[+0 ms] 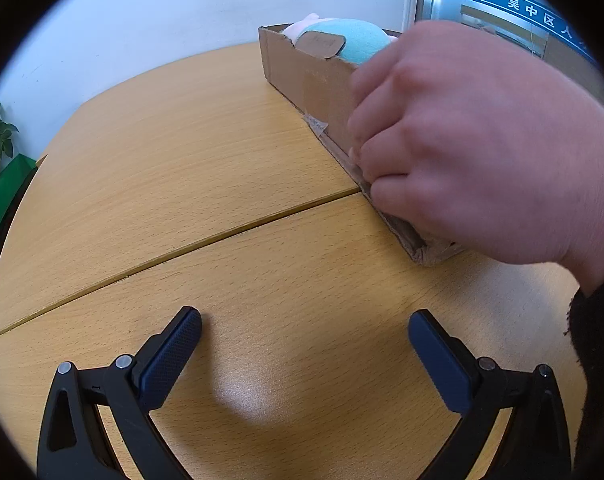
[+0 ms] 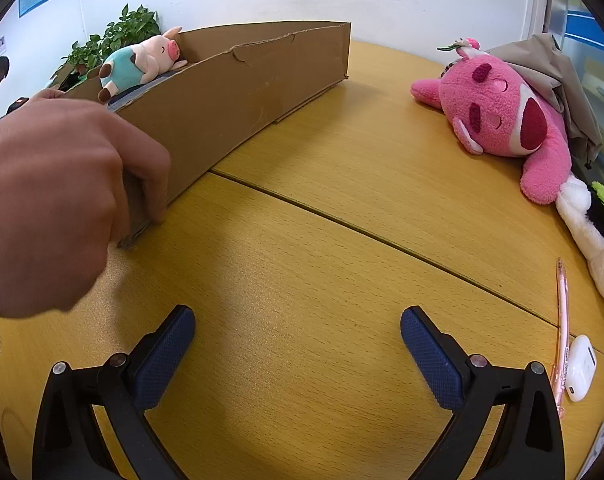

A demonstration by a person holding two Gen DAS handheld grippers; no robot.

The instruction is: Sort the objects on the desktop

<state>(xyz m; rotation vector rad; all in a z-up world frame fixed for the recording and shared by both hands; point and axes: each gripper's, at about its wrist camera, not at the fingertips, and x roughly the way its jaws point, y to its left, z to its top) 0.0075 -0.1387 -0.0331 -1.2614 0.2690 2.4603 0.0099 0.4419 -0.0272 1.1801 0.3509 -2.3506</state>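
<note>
While both the left gripper (image 1: 304, 334) and right gripper (image 2: 298, 332) hover wide open and empty above the wooden table (image 2: 342, 208), a bare hand (image 1: 474, 152) grips the cardboard box (image 2: 238, 92) corner, a pig toy (image 2: 142, 62) lying inside.

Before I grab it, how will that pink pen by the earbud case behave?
The pen looks thin and round, lying flat on the table, so it will probably roll if nudged. Its glossy barrel may slip between the right tongs. It seems light. The earbud case alongside could get bumped.
</note>
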